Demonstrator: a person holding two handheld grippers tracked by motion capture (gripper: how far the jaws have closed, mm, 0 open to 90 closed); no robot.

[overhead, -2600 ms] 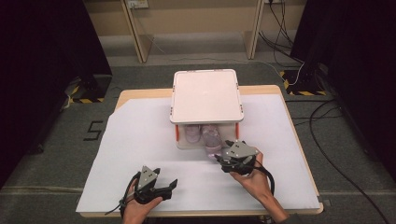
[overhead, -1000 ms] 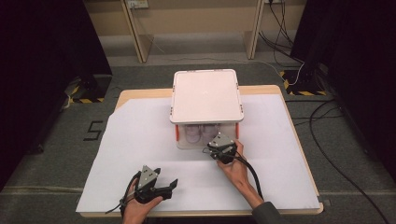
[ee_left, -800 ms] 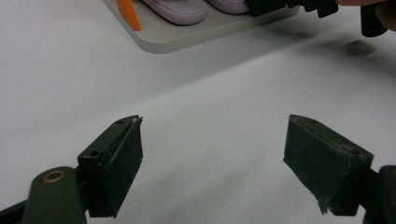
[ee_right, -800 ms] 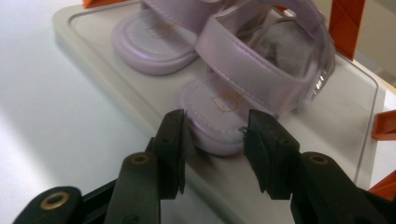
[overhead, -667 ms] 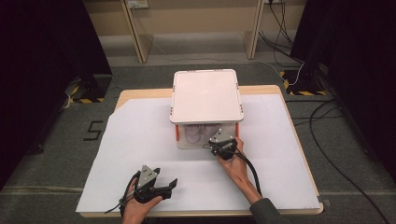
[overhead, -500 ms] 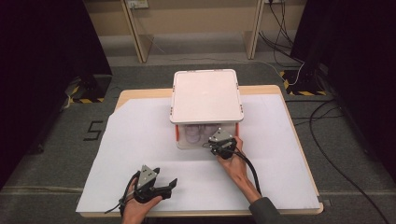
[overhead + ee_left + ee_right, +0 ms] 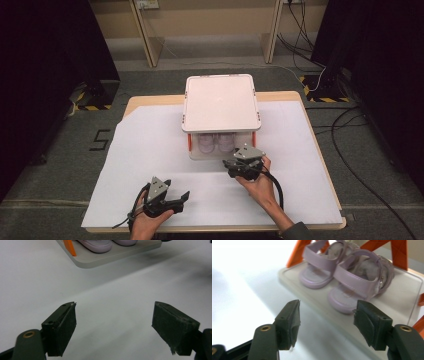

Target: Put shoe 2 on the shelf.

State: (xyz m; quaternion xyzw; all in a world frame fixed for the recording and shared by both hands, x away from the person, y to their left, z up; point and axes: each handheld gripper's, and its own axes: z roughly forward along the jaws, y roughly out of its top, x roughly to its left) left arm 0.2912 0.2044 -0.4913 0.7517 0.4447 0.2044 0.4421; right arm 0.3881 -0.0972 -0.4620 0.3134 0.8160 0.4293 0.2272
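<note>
A white two-level rack point(image 7: 220, 102) with orange posts stands at the table's middle. On its lower shelf sits a pair of lilac sandals point(image 7: 215, 142), toes toward me; the right gripper view shows the left sandal point(image 7: 319, 267) and the right sandal point(image 7: 352, 285) close up. My right gripper point(image 7: 231, 164) hovers just in front of that shelf, at its right half. Its jaws have just been opening and stand open, with nothing between them point(image 7: 327, 320). My left gripper point(image 7: 182, 199) rests near the front edge, open and empty point(image 7: 113, 325).
A white sheet point(image 7: 150, 150) covers the wooden table point(image 7: 145, 100). The rack's shelf edge point(image 7: 100, 258) and an orange post point(image 7: 68, 247) lie ahead of the left gripper. Dark curtains and floor cables surround the table.
The right gripper went in to the rack's lower shelf, then drew back a little toward me and to the right, and its jaws spread wider. The left gripper stayed put.
</note>
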